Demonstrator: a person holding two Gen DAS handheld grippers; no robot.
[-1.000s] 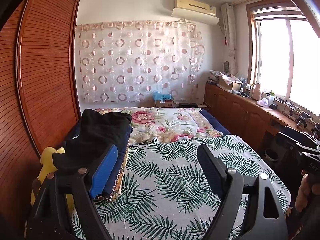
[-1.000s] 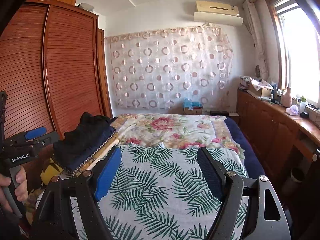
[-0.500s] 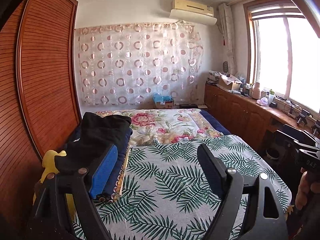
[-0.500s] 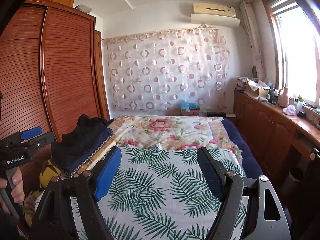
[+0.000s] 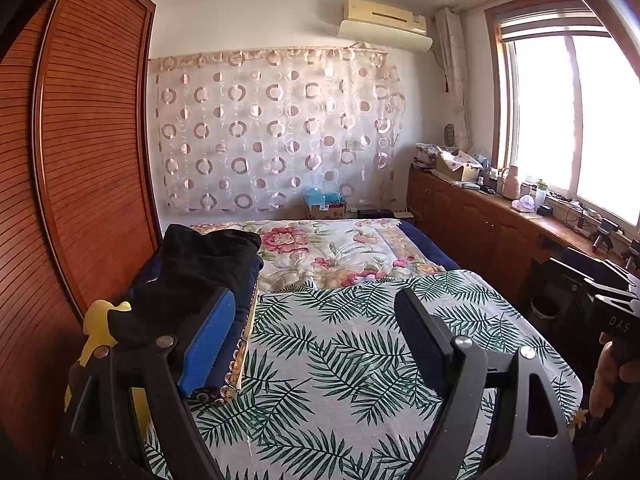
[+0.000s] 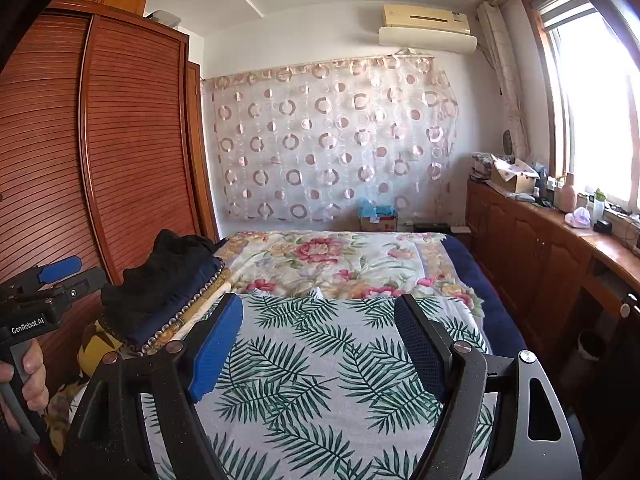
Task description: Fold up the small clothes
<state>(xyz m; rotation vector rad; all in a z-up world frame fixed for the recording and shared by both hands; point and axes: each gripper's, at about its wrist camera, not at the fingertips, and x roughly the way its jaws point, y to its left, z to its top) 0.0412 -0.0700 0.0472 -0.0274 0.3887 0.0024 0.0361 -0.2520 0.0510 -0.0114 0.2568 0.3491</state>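
A pile of dark folded clothes, black on navy (image 5: 200, 272), lies on the left side of the bed; it also shows in the right wrist view (image 6: 160, 292). My left gripper (image 5: 316, 332) is open and empty, held above the palm-leaf cloth (image 5: 352, 352), with its left finger in front of the pile. My right gripper (image 6: 320, 336) is open and empty above the same cloth (image 6: 316, 380). The left gripper also shows at the left edge of the right wrist view (image 6: 52, 280), and the right gripper's body at the right edge of the left wrist view (image 5: 612, 300).
A flowered bedspread (image 5: 340, 244) covers the far half of the bed. A wooden wardrobe (image 5: 88, 160) stands along the left. A wooden counter (image 5: 500, 220) with boxes and bottles runs under the window on the right. A yellow soft item (image 5: 100, 320) lies by the pile.
Both grippers have risen and tilted up slightly, so the room sits a little lower in both views. Both have stayed open and empty.
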